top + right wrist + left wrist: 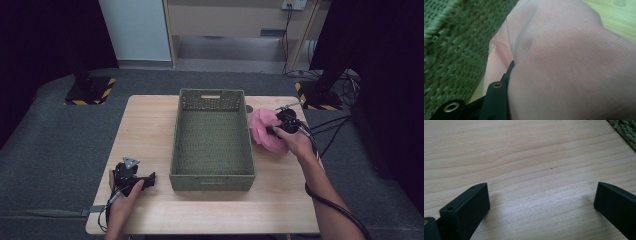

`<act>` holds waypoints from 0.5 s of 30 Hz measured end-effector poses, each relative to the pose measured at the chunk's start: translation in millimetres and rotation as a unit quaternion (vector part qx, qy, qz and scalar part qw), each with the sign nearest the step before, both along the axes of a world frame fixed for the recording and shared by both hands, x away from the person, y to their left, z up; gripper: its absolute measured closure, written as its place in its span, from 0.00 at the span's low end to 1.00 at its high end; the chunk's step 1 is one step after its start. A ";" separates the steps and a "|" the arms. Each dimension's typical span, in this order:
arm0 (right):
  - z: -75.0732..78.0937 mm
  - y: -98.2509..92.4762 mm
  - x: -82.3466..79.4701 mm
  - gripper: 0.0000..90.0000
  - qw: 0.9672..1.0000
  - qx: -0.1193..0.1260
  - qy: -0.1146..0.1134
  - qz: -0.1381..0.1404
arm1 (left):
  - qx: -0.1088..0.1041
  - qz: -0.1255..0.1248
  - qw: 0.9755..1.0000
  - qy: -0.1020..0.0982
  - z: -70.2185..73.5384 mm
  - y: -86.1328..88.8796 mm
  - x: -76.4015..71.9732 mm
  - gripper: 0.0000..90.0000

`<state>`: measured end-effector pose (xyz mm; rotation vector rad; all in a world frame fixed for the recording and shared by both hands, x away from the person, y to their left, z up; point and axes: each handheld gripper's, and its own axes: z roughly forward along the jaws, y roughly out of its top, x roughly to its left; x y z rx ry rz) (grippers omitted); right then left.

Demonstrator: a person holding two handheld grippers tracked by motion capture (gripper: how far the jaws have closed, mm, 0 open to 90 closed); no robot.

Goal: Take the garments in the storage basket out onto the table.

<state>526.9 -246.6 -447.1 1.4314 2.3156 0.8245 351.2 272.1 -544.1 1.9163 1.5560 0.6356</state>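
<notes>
A pink cloth (265, 132) lies bunched on the wooden table just right of the green woven basket (212, 177). My right gripper (274, 129) is shut on the pink cloth (564, 62), whose folds bulge over the jaws in the right gripper view; one black jaw shows at the lower left there, and the basket wall (451, 50) is close on the left. My left gripper (150, 179) rests low over the table's front left, open, with bare wood between its jaws. In the left gripper view, that left gripper (541, 197) has its jaws standing wide apart.
The basket is empty inside and takes up the middle of the table (150, 125). A corner of the basket (626, 130) is at the upper right in the left gripper view. Cables trail off the table's right edge. Dark stands with striped bases (90, 90) sit on the floor behind.
</notes>
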 end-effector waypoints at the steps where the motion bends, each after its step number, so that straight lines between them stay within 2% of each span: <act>1: -2.1 -0.9 0.5 0.63 1.000 0.001 0.000 -0.002 | 0.000 0.000 1.000 0.000 0.0 0.0 0.0 0.00; 5: -8.5 -1.9 0.9 0.62 1.000 0.019 0.005 -0.007 | 0.000 0.000 1.000 0.000 0.0 0.0 0.0 0.00; 9: -14.7 -1.9 1.5 0.62 1.000 0.008 0.004 -0.016 | 0.000 0.000 1.000 0.000 0.0 0.0 0.0 0.00; 15: -26.8 -4.7 -0.4 0.60 1.000 0.008 0.003 -0.025 | 0.000 0.000 1.000 0.000 0.0 0.0 0.0 0.00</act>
